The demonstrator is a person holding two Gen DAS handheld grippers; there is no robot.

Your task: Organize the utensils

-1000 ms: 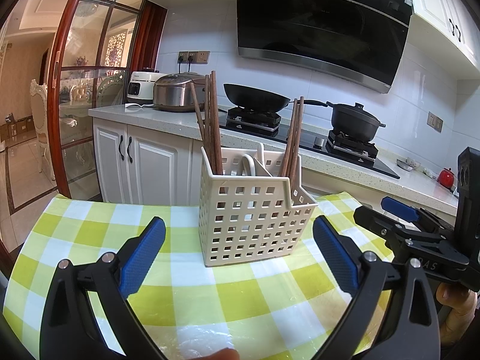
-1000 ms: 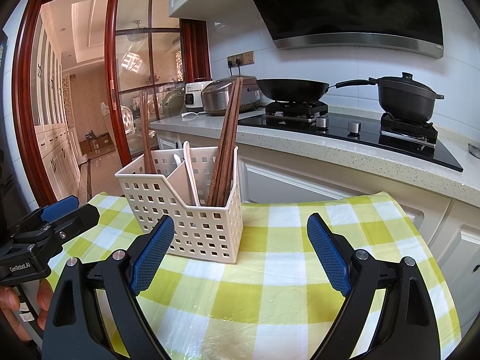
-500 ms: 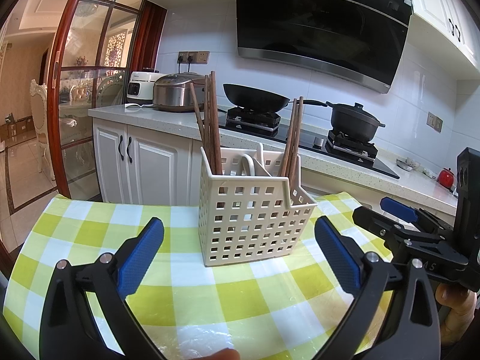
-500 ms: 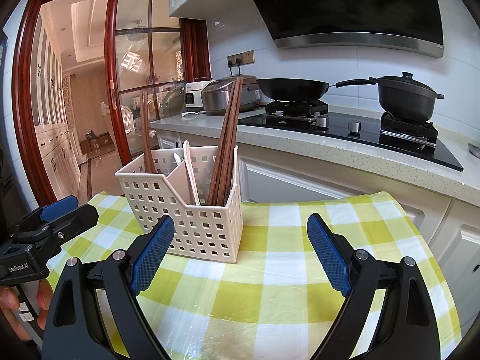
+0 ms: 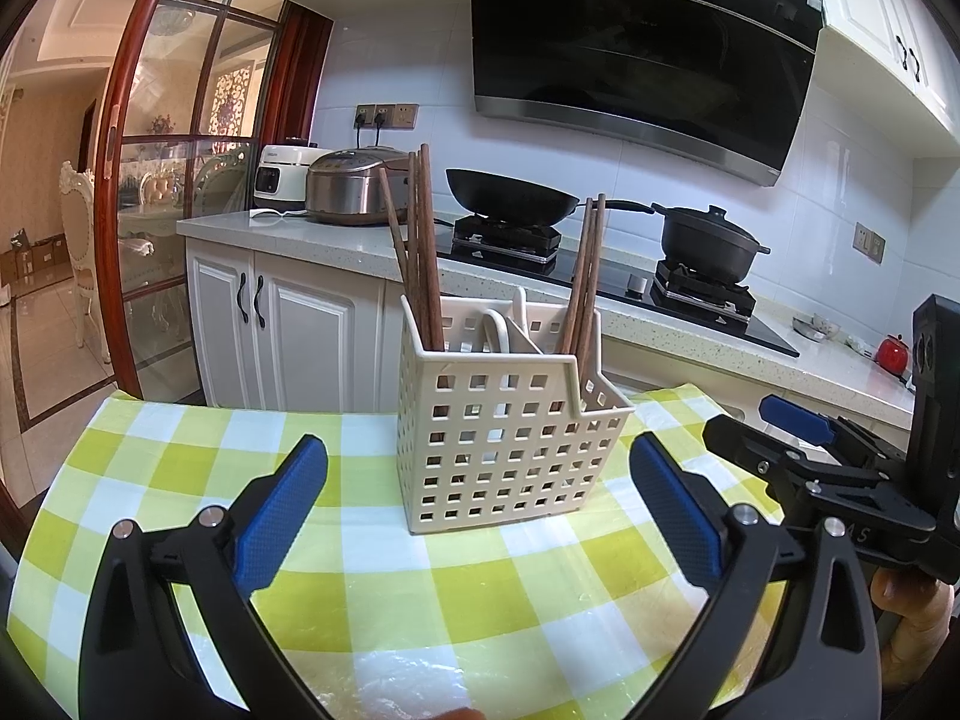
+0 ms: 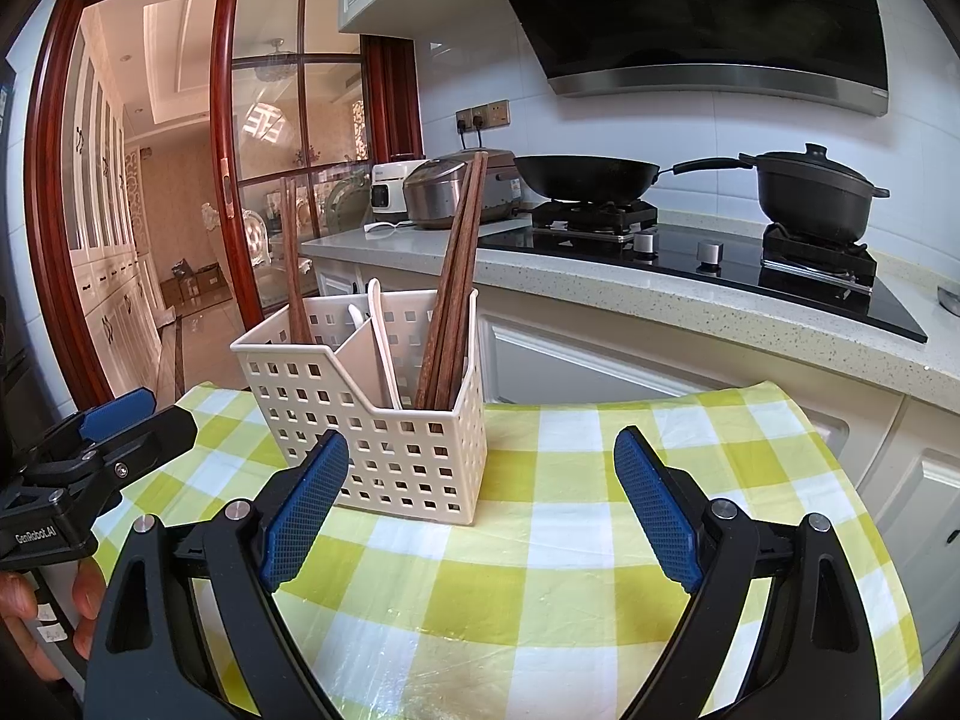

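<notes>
I have both tongs held low over the tabletop [image 5: 150, 456], which is covered in a yellow-green and white checked cloth under clear plastic. My left tongs [image 5: 480, 474] are released, blue pads spread wide and holding nothing, and the cream utensil basket [image 5: 510, 438] stands upright just beyond them, framed between the pads in the left wrist view. My right tongs [image 6: 480, 474] are released too, empty, with the basket [image 6: 384, 426] off to their near left.

The basket is a perforated plastic caddy split into compartments. From the left wrist view, one bundle of dark wooden chopsticks [image 5: 417, 252] stands in the left compartment, leaning slightly, and a second bundle of chopsticks [image 5: 587, 276] leans in the right one. Between them sit white spoons [image 5: 501, 330], handles poking above the rim.

In the left wrist view I can see the right tongs' body at the right edge, with a hand [image 5: 912, 618] beneath it; the right wrist view shows the left tool at its left edge likewise.

Far behind runs a kitchen counter with a rice cooker [image 5: 354, 192], a wok [image 5: 510, 198] and a lidded black pot [image 5: 708, 240] on the hob.
</notes>
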